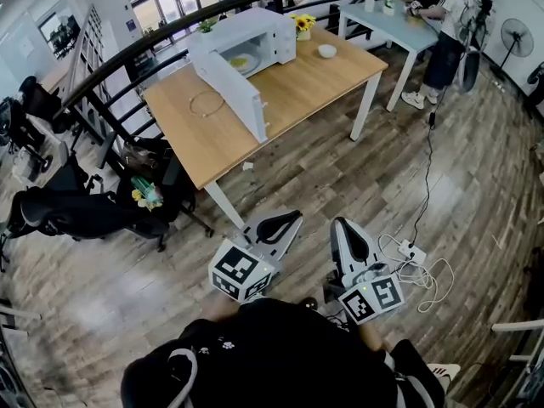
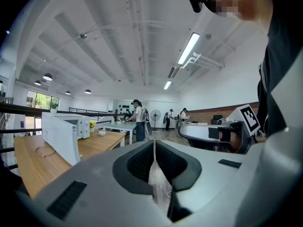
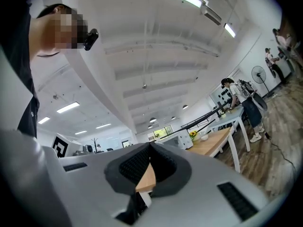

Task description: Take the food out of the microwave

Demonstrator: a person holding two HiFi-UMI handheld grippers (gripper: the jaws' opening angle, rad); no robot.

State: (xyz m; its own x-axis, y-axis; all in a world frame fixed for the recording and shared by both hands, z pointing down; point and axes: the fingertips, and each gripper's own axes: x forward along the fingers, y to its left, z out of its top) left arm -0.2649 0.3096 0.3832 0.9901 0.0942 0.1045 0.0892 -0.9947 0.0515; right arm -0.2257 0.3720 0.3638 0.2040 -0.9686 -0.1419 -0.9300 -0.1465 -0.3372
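Now, food (image 1: pixel 240 61): a yellow patch inside the open microwave (image 1: pixel 270 34), at the far end of the table (image 1: pixel 297 83).
Lie: flat and seemingly round, with no clear long axis at this range.
Left gripper (image 1: pixel 292 218): jaws together, empty, well short of the table.
Right gripper (image 1: pixel 339 224): likewise closed on nothing.
Risk: clipping the swung-out door (image 1: pixel 234 92), or tilting the food on exit so it spills.

One microwave (image 1: pixel 248 29), perhaps two tables (image 1: pixel 327 79)

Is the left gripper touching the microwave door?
Apart. The head view shows the left gripper over the floor, well short of the open microwave door.
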